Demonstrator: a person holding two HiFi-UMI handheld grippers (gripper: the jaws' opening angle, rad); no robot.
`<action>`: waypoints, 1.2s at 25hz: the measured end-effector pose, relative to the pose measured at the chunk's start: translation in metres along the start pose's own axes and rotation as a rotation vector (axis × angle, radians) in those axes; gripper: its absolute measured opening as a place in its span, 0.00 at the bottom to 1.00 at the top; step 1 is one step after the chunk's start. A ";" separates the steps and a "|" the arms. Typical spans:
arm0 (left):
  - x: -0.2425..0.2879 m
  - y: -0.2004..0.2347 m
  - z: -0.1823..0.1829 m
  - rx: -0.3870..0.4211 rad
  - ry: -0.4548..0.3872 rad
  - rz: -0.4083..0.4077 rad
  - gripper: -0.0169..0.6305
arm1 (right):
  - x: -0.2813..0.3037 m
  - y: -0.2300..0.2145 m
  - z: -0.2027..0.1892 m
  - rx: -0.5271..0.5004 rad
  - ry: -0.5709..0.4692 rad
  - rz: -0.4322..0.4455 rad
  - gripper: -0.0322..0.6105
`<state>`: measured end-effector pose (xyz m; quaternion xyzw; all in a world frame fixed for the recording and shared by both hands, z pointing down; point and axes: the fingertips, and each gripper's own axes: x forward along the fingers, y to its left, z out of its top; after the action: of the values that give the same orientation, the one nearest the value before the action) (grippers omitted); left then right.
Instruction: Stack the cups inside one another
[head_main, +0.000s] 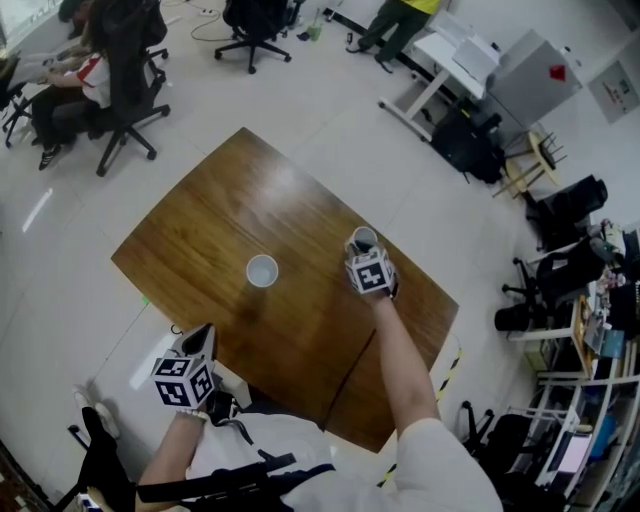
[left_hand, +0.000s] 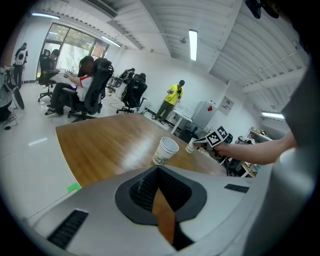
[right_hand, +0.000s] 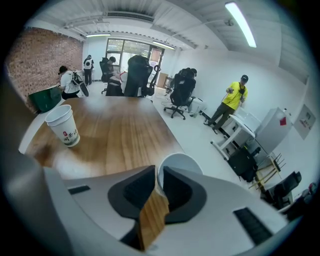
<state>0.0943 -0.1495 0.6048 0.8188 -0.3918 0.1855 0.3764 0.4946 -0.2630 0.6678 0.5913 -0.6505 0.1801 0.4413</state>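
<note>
right hand-held gripper (right_hand: 159, 168) | seemingly pinching cup (right_hand: 181, 163) rim

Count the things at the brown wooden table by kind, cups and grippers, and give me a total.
White paper cups: 2, the free-standing cup and the rim-pinched cup.
Hand-held two-jaw grippers: 2, the left gripper and the right gripper.
Total: 4.
</note>
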 end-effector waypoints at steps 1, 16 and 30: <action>0.001 -0.001 0.001 0.005 0.002 0.000 0.02 | 0.000 0.000 -0.001 -0.001 0.002 0.001 0.15; 0.012 0.014 0.038 0.030 0.002 0.098 0.02 | -0.050 0.036 0.035 -0.011 -0.105 0.029 0.11; -0.006 0.017 0.047 0.002 0.029 0.095 0.02 | -0.143 0.126 0.139 0.009 -0.391 0.233 0.11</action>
<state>0.0773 -0.1892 0.5788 0.7968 -0.4247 0.2154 0.3720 0.3144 -0.2516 0.5158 0.5379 -0.7868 0.1146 0.2802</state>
